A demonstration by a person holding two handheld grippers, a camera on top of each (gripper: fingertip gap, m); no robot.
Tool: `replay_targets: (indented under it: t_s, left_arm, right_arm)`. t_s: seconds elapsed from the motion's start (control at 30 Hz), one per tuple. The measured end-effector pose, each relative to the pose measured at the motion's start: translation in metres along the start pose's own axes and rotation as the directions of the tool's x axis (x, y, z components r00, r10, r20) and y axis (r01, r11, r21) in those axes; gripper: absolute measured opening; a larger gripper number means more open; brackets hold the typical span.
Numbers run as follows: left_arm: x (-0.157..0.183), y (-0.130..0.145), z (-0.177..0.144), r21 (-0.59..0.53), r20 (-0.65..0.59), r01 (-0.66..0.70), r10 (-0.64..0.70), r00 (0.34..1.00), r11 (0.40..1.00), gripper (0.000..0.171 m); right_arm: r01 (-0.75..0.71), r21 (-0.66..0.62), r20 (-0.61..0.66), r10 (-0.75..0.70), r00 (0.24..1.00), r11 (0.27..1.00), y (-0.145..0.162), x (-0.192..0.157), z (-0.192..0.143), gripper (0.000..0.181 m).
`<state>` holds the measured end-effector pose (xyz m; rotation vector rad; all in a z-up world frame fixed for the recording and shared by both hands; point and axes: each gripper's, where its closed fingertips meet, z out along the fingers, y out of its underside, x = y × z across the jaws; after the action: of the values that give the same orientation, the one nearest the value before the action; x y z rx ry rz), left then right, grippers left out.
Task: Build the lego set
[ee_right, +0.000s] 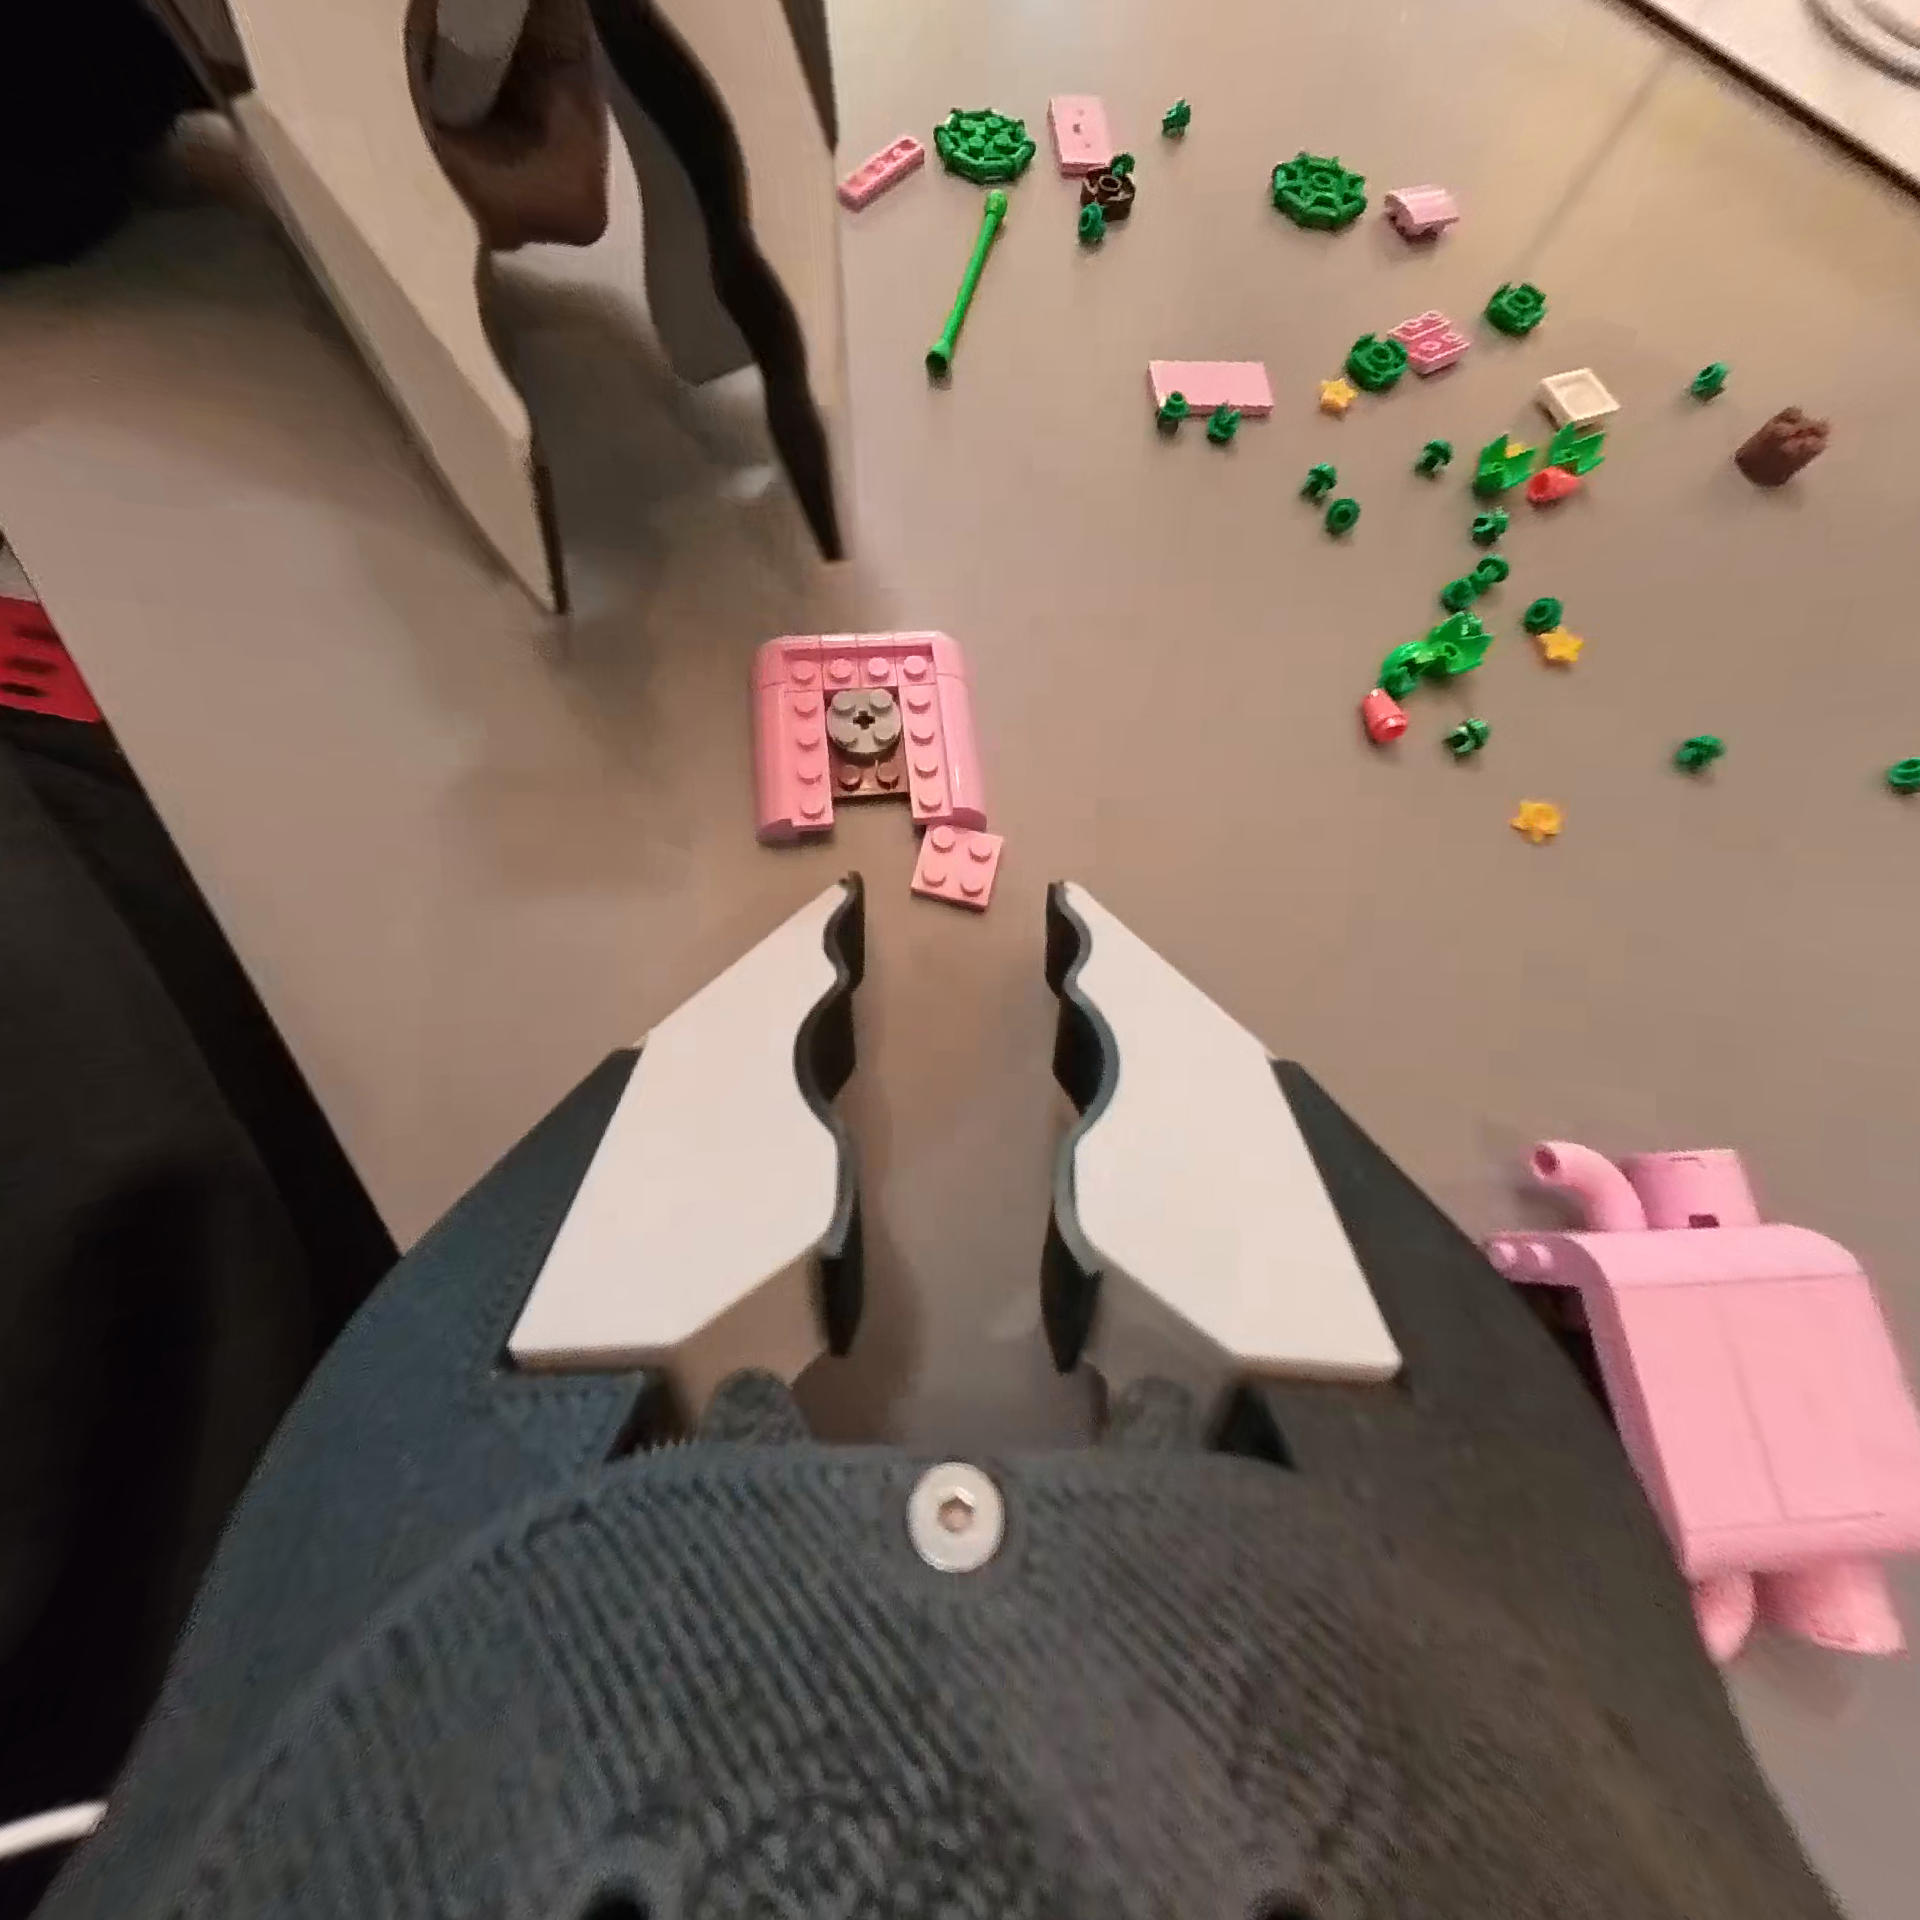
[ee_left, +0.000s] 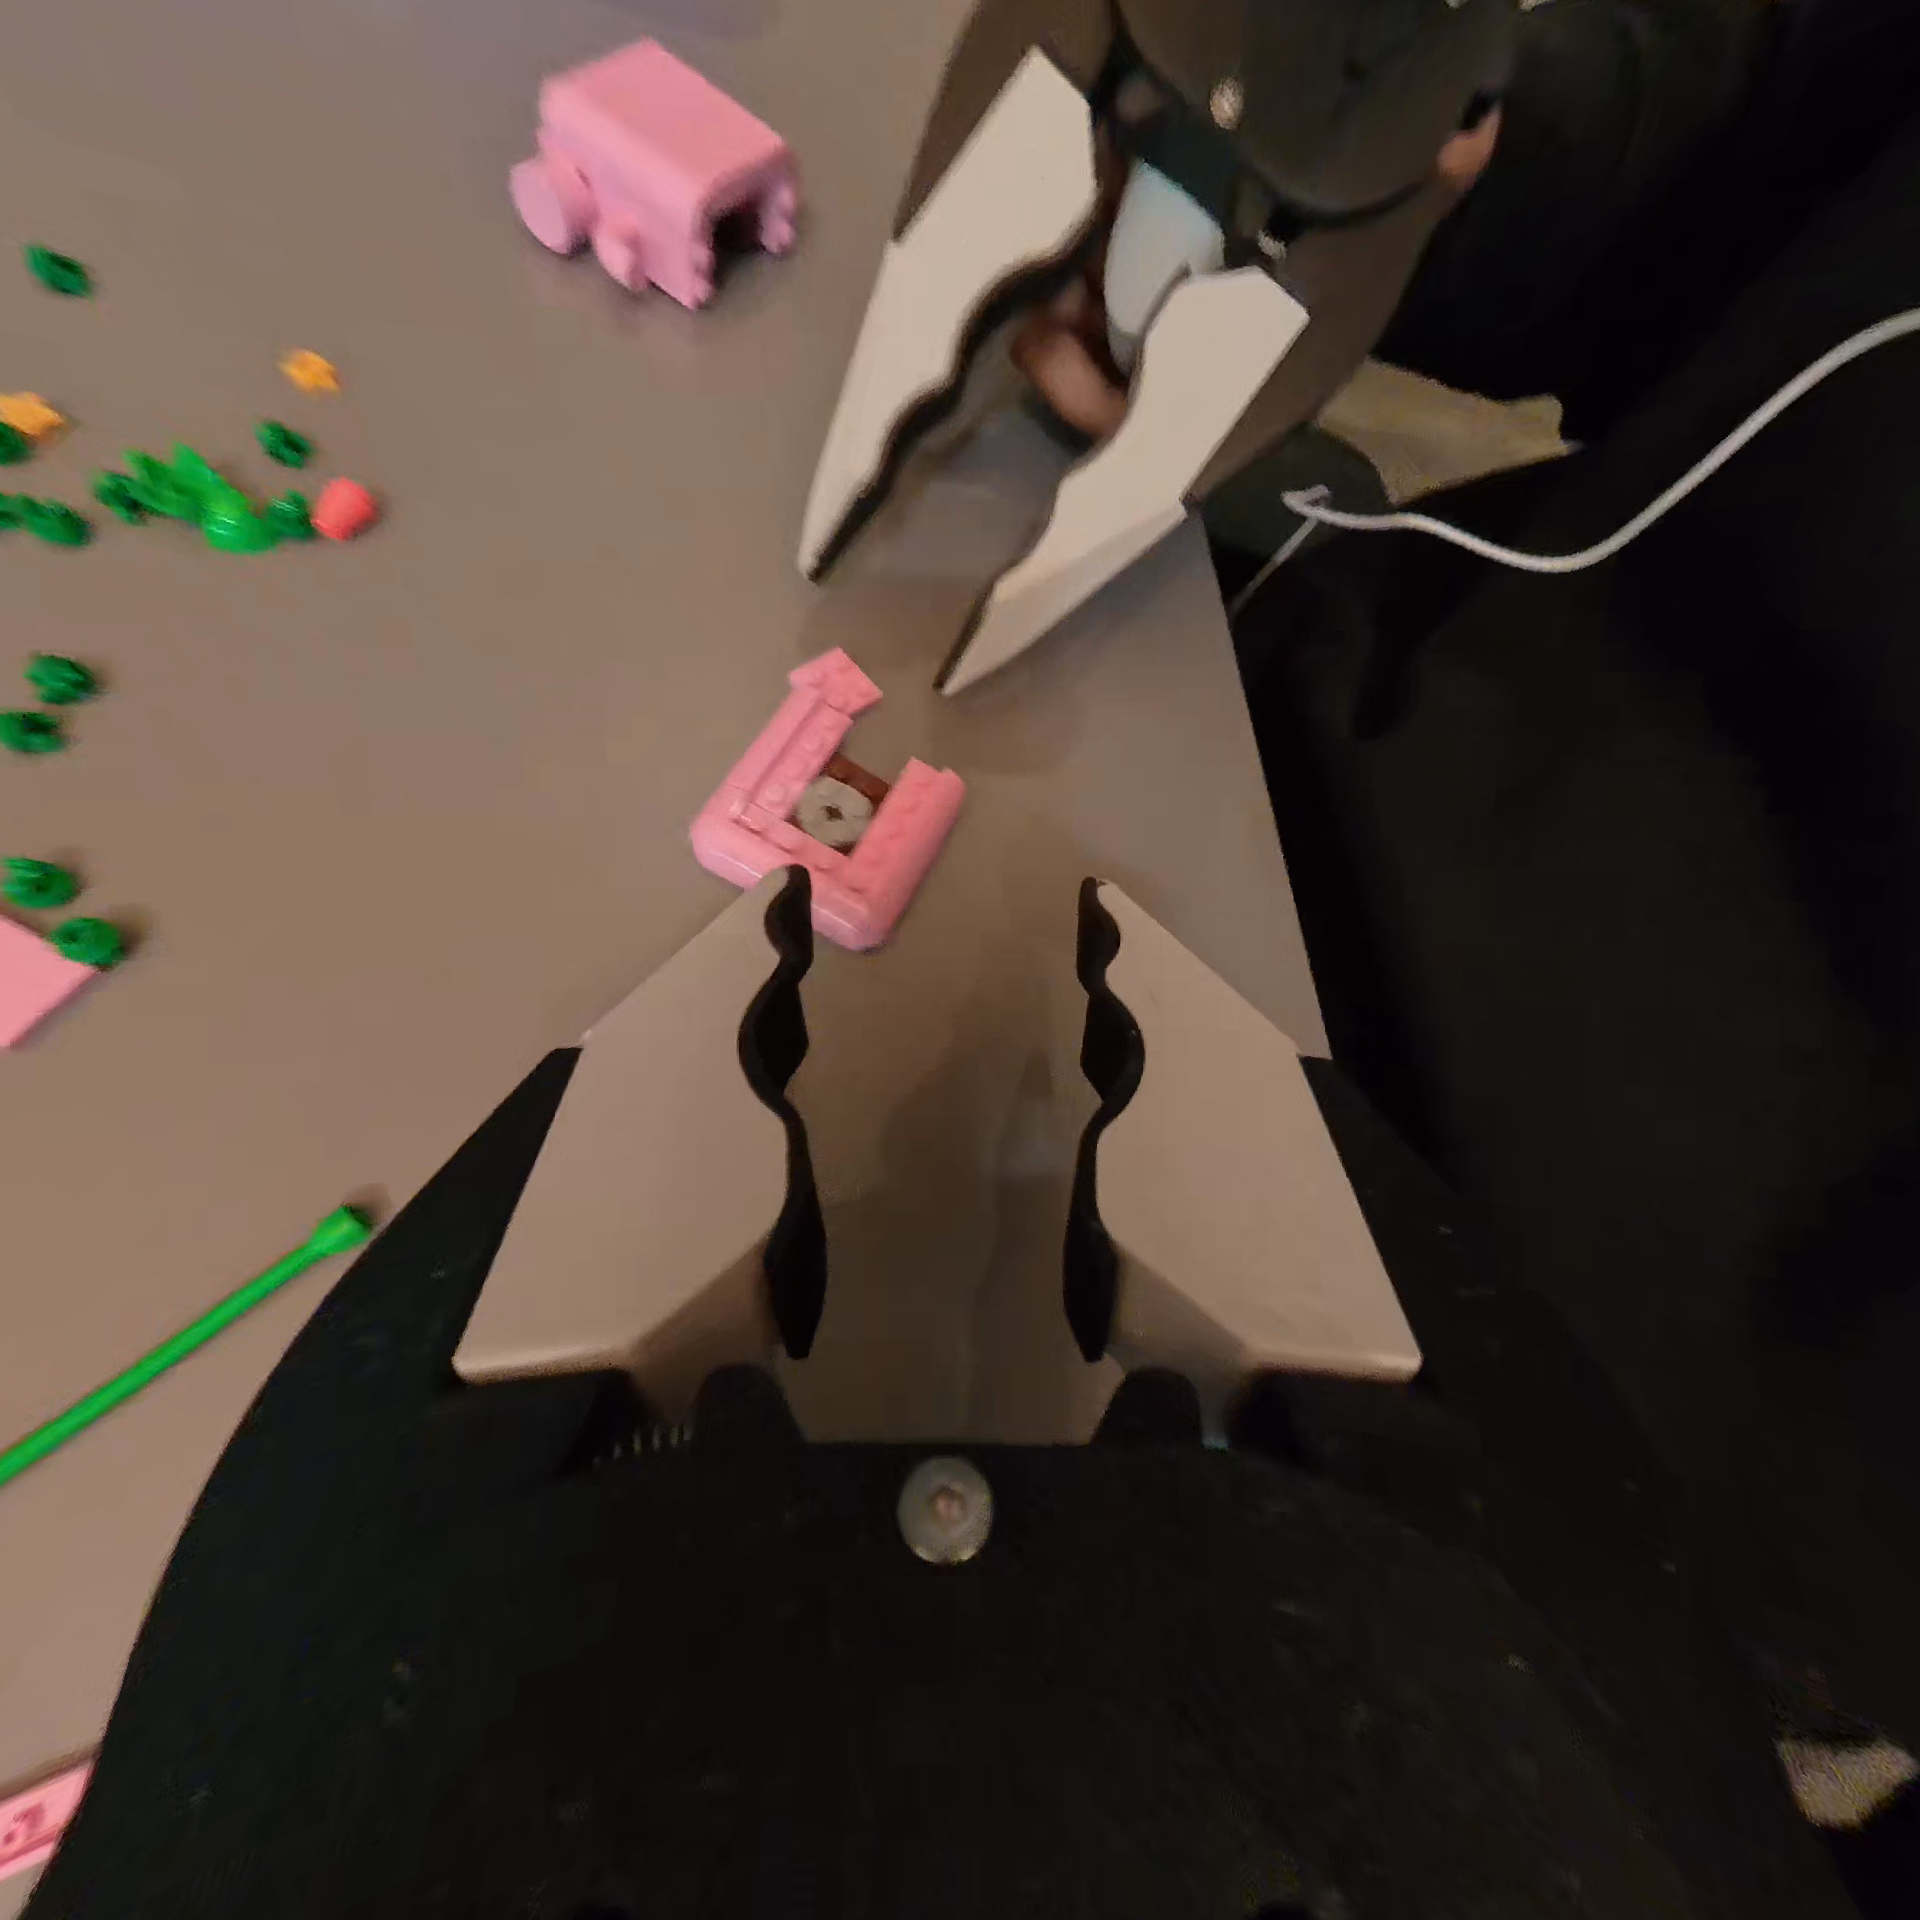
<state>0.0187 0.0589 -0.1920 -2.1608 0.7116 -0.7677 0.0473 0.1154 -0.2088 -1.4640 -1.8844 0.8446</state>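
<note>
Grey tabletop (ee_right: pixel 1195 987) runs out to a near edge at left of the right wrist view. Right gripper (ee_right: pixel 954 899) is spread, empty; a loose pink plate (ee_right: pixel 958 868) lies just ahead, touching the pink U-frame (ee_right: pixel 871 732) at centre. Left gripper (ee_left: pixel 935 888), also spread and empty, flanks the frame's far side. Open room lies rightward before scattered green bits (ee_right: pixel 1455 644).
</note>
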Motion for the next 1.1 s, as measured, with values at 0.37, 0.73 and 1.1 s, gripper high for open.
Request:
replay_targets:
  t_s: [0.37, 0.73, 1.1]
  left_arm:
    - [-0.015, -0.017, 0.029, 0.003, 0.195, -0.145, 0.142, 0.970, 0.989, 0.082]
    - [-0.018, -0.003, 0.038, -0.093, 0.185, -0.082, 0.099, 0.978, 0.992, 0.075]
    - [-0.019, 0.002, 0.032, -0.085, 0.141, -0.019, 0.031, 0.990, 0.996, 0.056]
  right_arm:
    - [-0.133, -0.044, 0.056, 0.135, 0.989, 0.990, -0.003, 0.000, 0.014, 0.030]
    - [-0.107, -0.072, 0.035, 0.110, 0.993, 0.992, 0.006, 0.006, 0.011, 0.014]
    - [0.134, 0.016, 0.178, -0.134, 0.975, 0.991, -0.014, -0.022, 0.006, 0.015]
